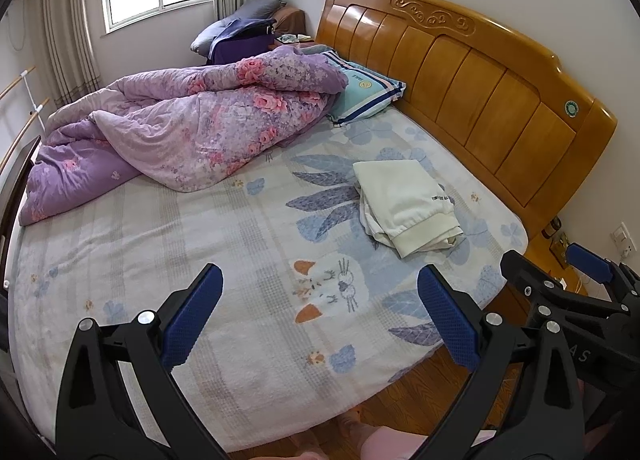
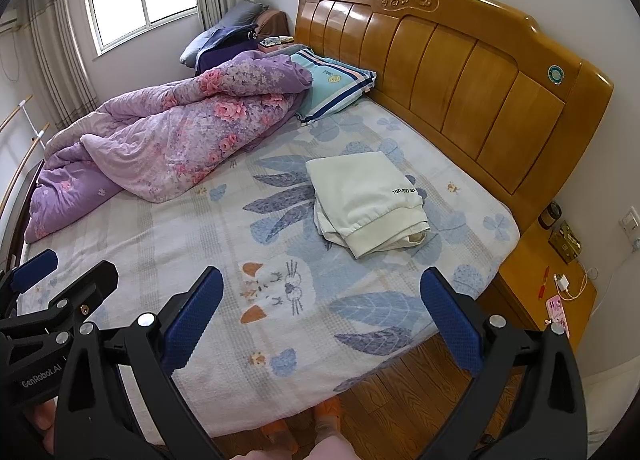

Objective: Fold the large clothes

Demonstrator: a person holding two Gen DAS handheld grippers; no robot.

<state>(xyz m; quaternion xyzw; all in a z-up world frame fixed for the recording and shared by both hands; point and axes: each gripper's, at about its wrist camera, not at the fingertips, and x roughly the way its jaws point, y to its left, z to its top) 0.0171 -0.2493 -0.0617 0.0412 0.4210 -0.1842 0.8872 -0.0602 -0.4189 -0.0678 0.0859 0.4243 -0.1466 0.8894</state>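
Note:
A cream-white folded garment [image 1: 404,207] [image 2: 366,199] lies on the bed near the headboard, its ribbed hem toward me and small black lettering on one edge. My left gripper [image 1: 320,312] hangs open above the near part of the bed, nothing between its blue pads. My right gripper [image 2: 320,312] is open too, held over the bed's near edge, well short of the garment. In the left wrist view the right gripper [image 1: 560,276] shows at the right edge. The right wrist view catches the left gripper [image 2: 60,272] at its left edge.
The bed sheet [image 1: 180,244] [image 2: 168,236] has a leaf and cat print. A crumpled purple floral duvet [image 1: 180,127] [image 2: 160,139] covers the far left. A striped pillow [image 1: 364,95] leans by the wooden headboard [image 2: 460,71]. A nightstand [image 2: 560,272] holds a phone and charger.

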